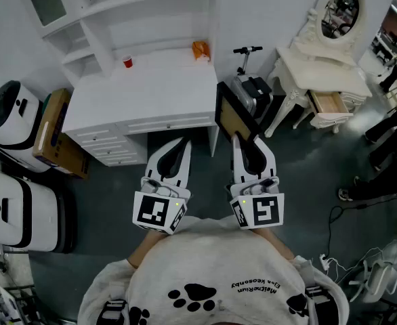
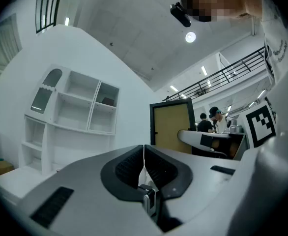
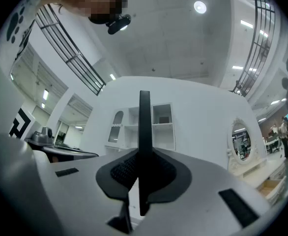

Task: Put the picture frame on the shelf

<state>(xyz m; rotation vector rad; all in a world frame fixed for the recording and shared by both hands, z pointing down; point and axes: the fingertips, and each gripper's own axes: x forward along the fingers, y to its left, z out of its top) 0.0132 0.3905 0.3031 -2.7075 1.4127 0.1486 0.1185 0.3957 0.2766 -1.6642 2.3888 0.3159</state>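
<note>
The picture frame (image 1: 234,117), black-edged with a tan panel, stands upright, clamped at its lower edge between the jaws of the right gripper (image 1: 243,143). Seen along those jaws, it rises edge-on between them. Ahead of this gripper and off to its left lies the white desk (image 1: 144,93). The shelf (image 1: 93,19) rises beyond the desk, well apart from the frame. The left gripper (image 1: 178,147), just beside the right one on its left, has its jaws pressed together with nothing between them.
</note>
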